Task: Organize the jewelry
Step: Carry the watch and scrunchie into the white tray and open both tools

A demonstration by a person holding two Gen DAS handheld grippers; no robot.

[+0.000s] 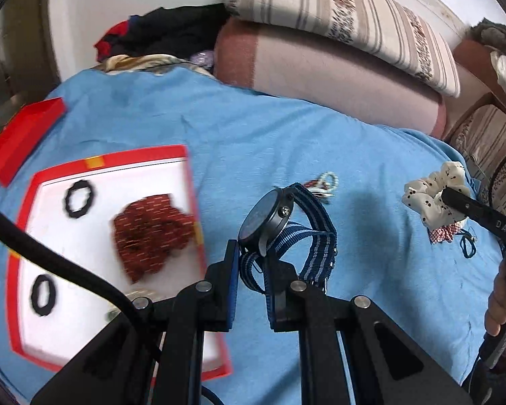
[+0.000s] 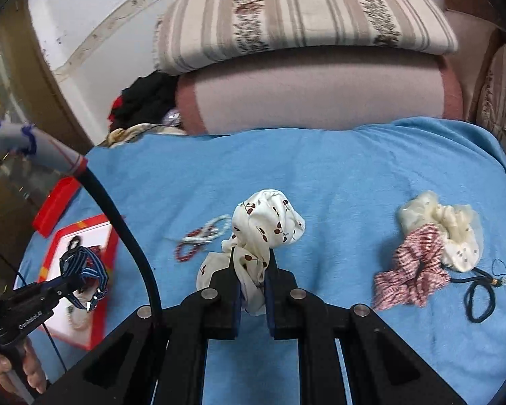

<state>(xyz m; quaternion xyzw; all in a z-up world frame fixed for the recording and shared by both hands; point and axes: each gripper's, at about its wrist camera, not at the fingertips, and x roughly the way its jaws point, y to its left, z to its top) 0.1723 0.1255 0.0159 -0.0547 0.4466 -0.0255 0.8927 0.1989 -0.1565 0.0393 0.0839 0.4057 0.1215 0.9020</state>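
A blue sheet (image 2: 320, 175) is covering the bed. A striped cushion (image 2: 303, 17) is lying on a pink bolster (image 2: 313, 91) against a scuffed white wall (image 2: 84, 27), dark clothes (image 2: 145, 101) piling beside.

Left gripper (image 1: 251, 263): 2 black fingers with blue pads, closed on the striped strap of a wristwatch (image 1: 273, 219), held lifted. A hand (image 2: 15, 368) grips its handle.

Right gripper (image 2: 253, 270): 2 black fingers with blue pads, clamped on a white cherry-print scrunchie (image 2: 263, 229). Right hand (image 1: 499, 303) wraps the handle, fingers curled.
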